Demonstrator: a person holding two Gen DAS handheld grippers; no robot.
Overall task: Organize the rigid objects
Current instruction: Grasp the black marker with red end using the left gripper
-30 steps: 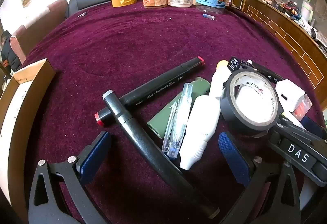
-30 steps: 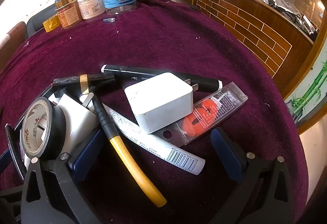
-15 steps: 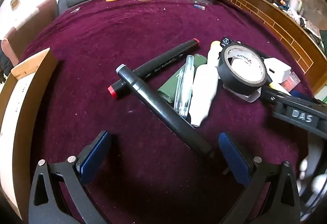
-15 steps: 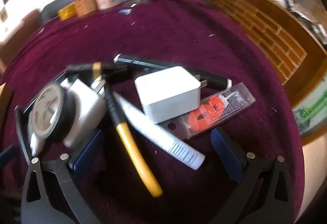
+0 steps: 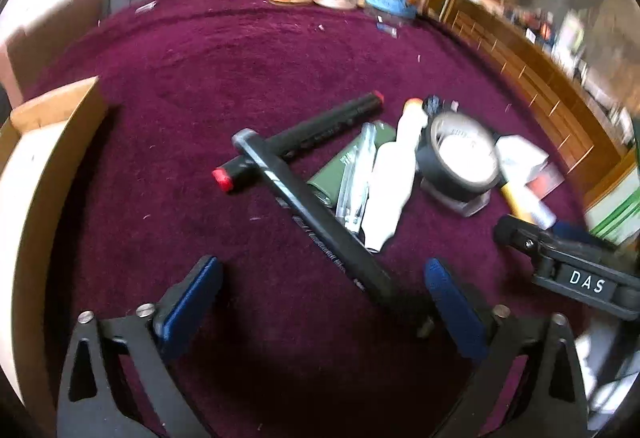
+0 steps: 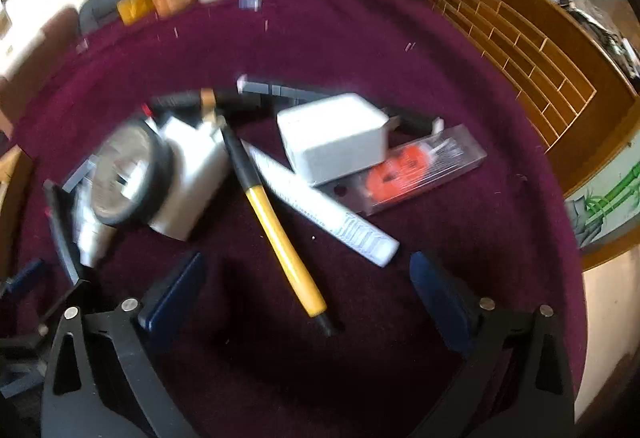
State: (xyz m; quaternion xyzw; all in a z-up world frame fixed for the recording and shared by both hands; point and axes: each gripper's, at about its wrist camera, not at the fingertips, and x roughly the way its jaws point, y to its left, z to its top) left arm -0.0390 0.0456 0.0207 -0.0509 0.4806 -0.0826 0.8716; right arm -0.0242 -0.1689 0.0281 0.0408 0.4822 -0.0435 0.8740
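Pile of rigid items, long black marker (image 5: 320, 226) on top, tape roll (image 5: 460, 154), white charger (image 6: 332, 134), all loose mid-surface (image 5: 280, 58). Box (image 5: 48, 142) at left; contents not visible. Left tool (image 5: 320, 286) empty, jaws closing; right tool (image 6: 304, 286) open, empty. Sorting barely started.

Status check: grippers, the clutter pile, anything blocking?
Left gripper closing, nothing gripped; right gripper open, empty. Long black marker lies between left fingers. Pile unsorted on cloth. Nothing blocking.
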